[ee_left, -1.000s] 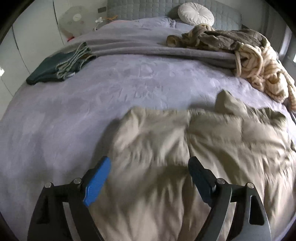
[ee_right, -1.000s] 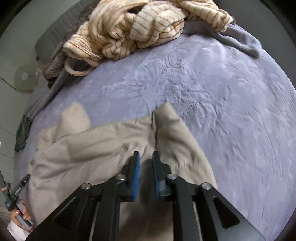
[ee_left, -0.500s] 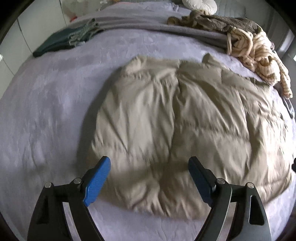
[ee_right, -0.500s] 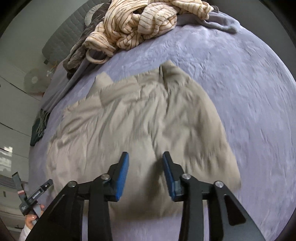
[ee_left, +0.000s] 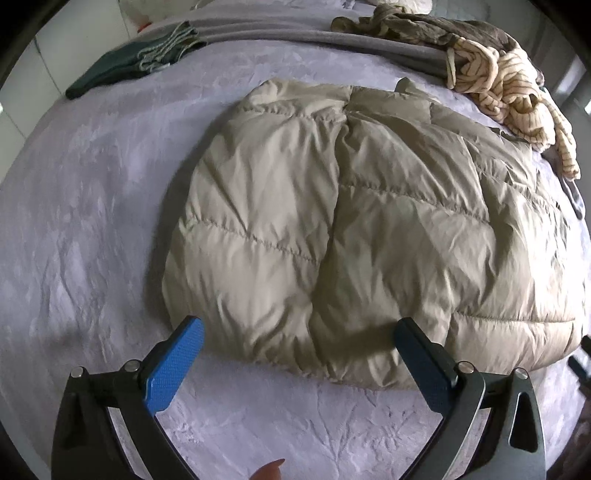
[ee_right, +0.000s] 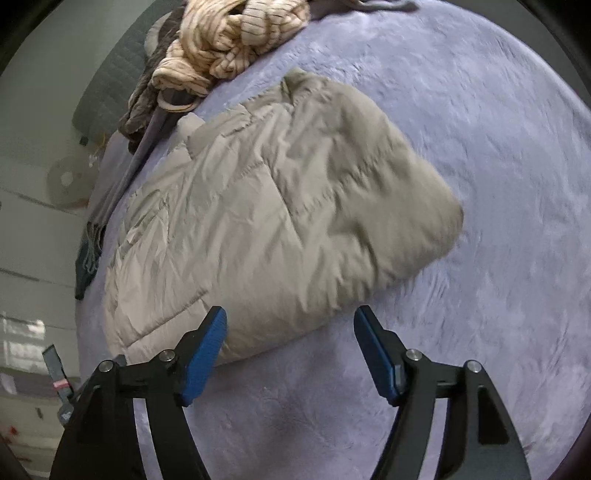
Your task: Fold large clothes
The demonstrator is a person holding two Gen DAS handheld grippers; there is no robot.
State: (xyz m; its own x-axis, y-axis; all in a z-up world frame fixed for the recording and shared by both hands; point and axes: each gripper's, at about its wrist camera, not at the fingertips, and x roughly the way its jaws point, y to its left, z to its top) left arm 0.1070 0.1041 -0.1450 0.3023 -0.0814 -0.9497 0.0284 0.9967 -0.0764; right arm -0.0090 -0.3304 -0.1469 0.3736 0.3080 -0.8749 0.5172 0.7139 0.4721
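A beige quilted puffer jacket lies folded and flat on the lilac bedspread; it also fills the middle of the right wrist view. My left gripper hovers above the jacket's near hem, jaws still opening wide, nothing between its blue pads. My right gripper hangs over the jacket's near edge, its jaws opening too, and holds nothing. A fingertip shows at the bottom of the left wrist view.
A heap of striped cream knitwear and brownish clothes lies at the bed's far right. A folded dark green garment sits far left. A grey blanket runs across the back. The other gripper's tip shows at the left edge.
Both grippers pulled back from the jacket toward the near bed edge, so the whole jacket now shows. The right jaws went from nearly shut to wide apart; the left jaws widened slightly.
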